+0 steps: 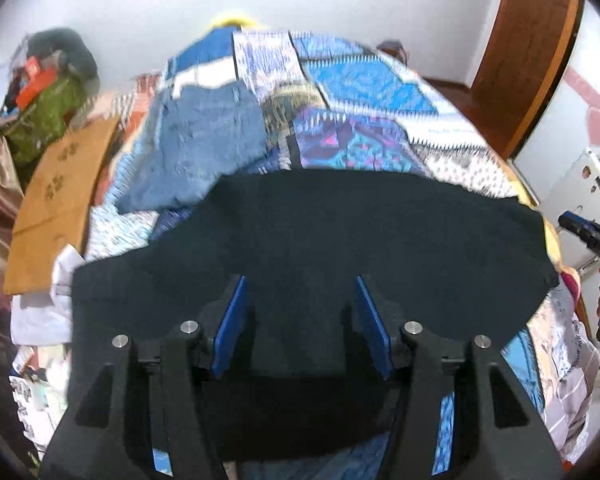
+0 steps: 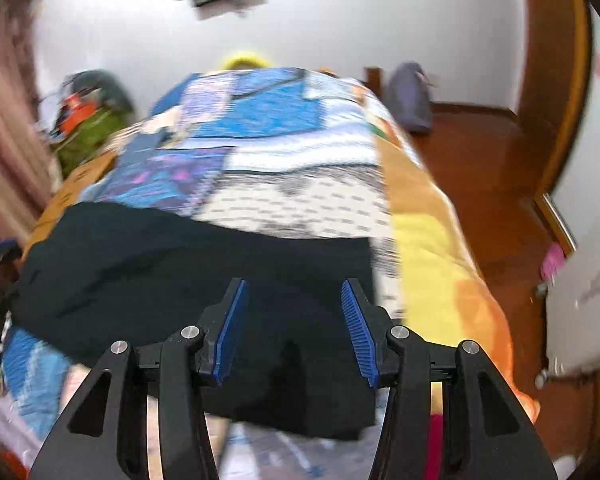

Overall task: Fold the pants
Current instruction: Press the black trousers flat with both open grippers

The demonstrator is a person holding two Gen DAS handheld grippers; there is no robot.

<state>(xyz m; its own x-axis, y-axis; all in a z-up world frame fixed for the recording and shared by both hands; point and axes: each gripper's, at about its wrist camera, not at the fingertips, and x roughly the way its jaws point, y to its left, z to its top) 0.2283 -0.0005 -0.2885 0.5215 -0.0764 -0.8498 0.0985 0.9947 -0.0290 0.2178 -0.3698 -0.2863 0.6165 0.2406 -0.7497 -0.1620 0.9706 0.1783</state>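
patchwork bedspread (image 1: 364, 92) covering the bed | black pants (image 1: 308, 232) lying flat across its near end, filling 6 o'clock (both views blurred) | blue jeans (image 1: 204, 144) lying at 10 o'clock | left gripper (image 1: 300, 312) hovering over pants, fingers spread wide, gripping nothing | right gripper (image 2: 296, 312) hovering likewise, wide apart, holding nothing

Left gripper (image 1: 300, 286): black moulded linkage arms, four round silver pivot pins, two flat blue pads (image 1: 231, 326). Right gripper (image 2: 294, 288): same black frame and silver pins; blue pads (image 2: 356, 332) ribbed with fine horizontal ridges.
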